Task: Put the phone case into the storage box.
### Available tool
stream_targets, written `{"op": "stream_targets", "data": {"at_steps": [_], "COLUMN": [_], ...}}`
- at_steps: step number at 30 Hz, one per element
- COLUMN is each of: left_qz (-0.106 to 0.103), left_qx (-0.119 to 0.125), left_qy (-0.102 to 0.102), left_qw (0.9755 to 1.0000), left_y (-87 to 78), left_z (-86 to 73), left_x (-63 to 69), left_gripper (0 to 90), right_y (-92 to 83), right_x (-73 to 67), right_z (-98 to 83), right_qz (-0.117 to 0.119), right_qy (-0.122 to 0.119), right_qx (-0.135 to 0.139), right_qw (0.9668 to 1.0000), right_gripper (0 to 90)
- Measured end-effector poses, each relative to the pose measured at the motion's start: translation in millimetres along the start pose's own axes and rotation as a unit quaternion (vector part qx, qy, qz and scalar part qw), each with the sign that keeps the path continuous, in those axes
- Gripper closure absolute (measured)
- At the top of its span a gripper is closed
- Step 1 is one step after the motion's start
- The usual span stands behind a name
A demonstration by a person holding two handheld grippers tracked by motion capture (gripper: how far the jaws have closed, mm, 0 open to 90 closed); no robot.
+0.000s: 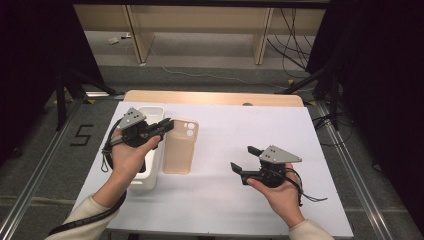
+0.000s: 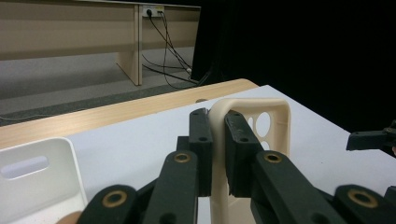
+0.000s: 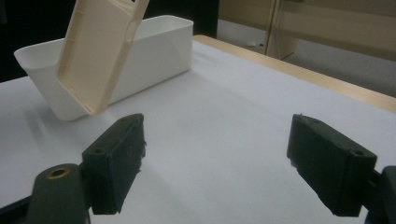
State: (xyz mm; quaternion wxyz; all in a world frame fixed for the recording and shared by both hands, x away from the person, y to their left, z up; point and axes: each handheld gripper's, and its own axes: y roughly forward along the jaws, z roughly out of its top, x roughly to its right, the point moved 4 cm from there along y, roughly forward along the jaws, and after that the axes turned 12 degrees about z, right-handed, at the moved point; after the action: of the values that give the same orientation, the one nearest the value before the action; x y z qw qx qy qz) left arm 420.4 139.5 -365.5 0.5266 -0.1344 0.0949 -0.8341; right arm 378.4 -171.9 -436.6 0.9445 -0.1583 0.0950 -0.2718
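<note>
A beige phone case [image 1: 180,147] hangs above the white tabletop, tilted, with its camera cut-outs at the far end. My left gripper [image 1: 167,126] is shut on one long edge of it; in the left gripper view the jaws pinch the case wall [image 2: 282,130] near the top corner. In the right gripper view the case [image 3: 98,51] hangs in front of the white bin [image 3: 154,46]. My right gripper [image 1: 244,158] stands open over the right half of the table, nothing between its pads [image 3: 121,158], pointing left toward the case.
The long white bin [image 1: 150,112] lies at the table's left, under my left hand. A white board [image 1: 225,130] covers the table, with a wooden edge [image 1: 215,97] at the far side. Wooden furniture and floor cables [image 1: 295,40] lie beyond.
</note>
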Motion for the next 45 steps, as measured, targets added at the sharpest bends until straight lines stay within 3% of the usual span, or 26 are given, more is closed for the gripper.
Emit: {"op": "stream_targets", "data": {"at_steps": [17, 18, 19, 24, 25, 30, 35, 36, 39, 43, 44, 45], "left_qz": [0.001, 0.002, 0.002, 0.003, 0.003, 0.005, 0.008, 0.009, 0.009, 0.01, 0.01, 0.012], "left_qx": [0.004, 0.005, 0.006, 0.01, 0.011, 0.019, 0.026, 0.027, 0.028, 0.028, 0.029, 0.029], "left_qy": [-0.006, -0.007, -0.007, -0.01, -0.01, -0.016, -0.016, -0.016, -0.016, -0.016, -0.016, -0.015], "left_qw": [1.0, 1.0, 1.0, 0.9999, 0.9999, 0.9997, 0.9995, 0.9995, 0.9994, 0.9994, 0.9994, 0.9994], "left_y": [-1.3, -1.5, -1.8, -3.3, -3.7, -5.4, -7.2, -7.3, -7.2, -6.9, -7.1, -7.2], "left_z": [5.3, 5.8, 6.7, 10.2, 10.9, 16.3, 21.7, 22.2, 23.2, 24.8, 25.3, 25.9], "left_x": [-4.0, -4.3, -4.8, -6.9, -7.3, -10.7, -13.9, -14.3, -15.1, -16.7, -17.1, -17.7], "left_gripper": [82.4, 82.4, 82.4, 82.4, 82.4, 82.4, 82.4, 82.4, 82.4, 82.4, 82.4, 82.4], "right_y": [-11.0, -15.5, -14.1, -18.2, -19.4, -21.4, -22.6, -21.8, -23.9, -23.8, -28.0, -28.5], "right_x": [6.6, 6.0, 6.9, 8.3, 10.1, 7.5, 9.1, 7.5, 7.7, 7.8, 7.7, 7.8], "right_z": [-3.2, -4.5, -4.5, -6.8, -6.7, -7.5, -7.9, -8.7, -8.6, -7.8, -8.3, -8.7], "right_qz": [-0.017, -0.018, -0.019, -0.02, -0.027, -0.022, -0.026, -0.02, -0.025, -0.02, -0.026, -0.025], "right_qy": [0.005, 0.012, 0.011, 0.019, 0.008, 0.022, 0.014, 0.025, 0.021, 0.024, 0.027, 0.028], "right_qx": [0.016, -0.005, 0.01, 0.013, 0.012, 0.009, 0.016, 0.017, 0.013, 0.028, 0.007, 0.006], "right_qw": [0.9997, 0.9997, 0.9997, 0.9995, 0.9995, 0.9995, 0.9994, 0.9994, 0.9994, 0.9991, 0.9993, 0.9993], "right_gripper": [17.0, 17.0, 17.0, 16.9, 16.9, 16.8, 16.8, 16.8, 16.8, 16.8, 16.8, 16.8]}}
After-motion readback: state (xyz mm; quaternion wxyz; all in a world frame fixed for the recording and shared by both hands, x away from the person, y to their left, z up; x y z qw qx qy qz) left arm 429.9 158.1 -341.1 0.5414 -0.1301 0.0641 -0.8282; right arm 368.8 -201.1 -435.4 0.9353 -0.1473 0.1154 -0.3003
